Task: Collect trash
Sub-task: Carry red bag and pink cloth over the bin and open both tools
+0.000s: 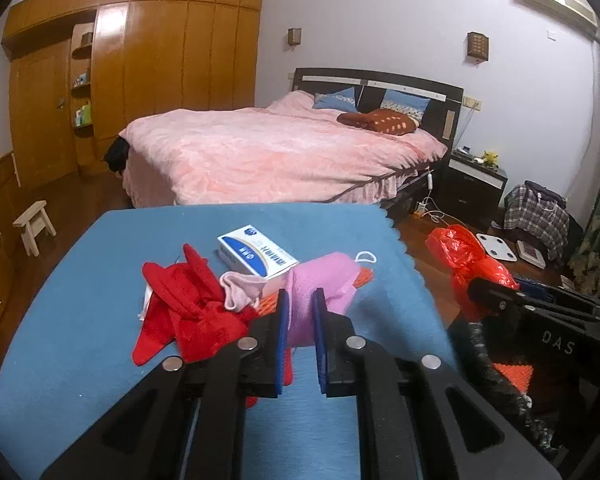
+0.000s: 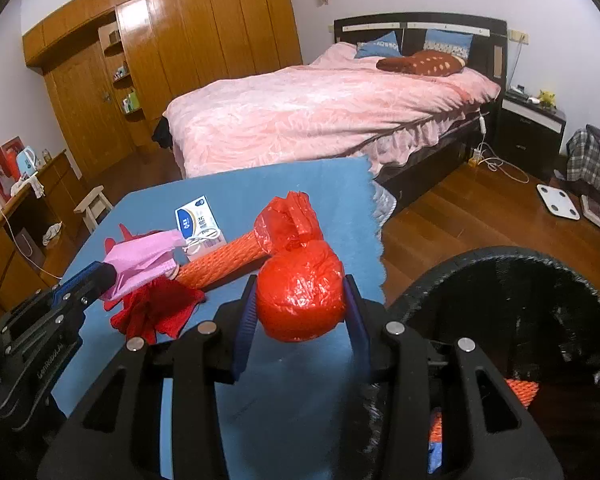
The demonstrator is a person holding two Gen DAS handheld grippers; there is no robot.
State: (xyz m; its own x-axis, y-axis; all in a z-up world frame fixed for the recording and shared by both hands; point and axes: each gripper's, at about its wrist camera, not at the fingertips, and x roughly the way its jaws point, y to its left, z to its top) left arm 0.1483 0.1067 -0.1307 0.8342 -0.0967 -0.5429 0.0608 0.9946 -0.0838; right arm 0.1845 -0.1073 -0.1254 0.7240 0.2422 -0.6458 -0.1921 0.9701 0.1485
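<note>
I'm working in a home bedroom: a bed (image 1: 284,152) under a pink quilt, a wooden wardrobe wall (image 1: 148,60), a nightstand (image 1: 474,182) and wooden flooring (image 2: 472,224).

Letters "DAS" stand in white on the black body of the right gripper (image 1: 484,300). Print on the blue-and-white box (image 1: 256,254) is too small to read.

Close wrist views sharing table (image 1: 80,320)
</note>
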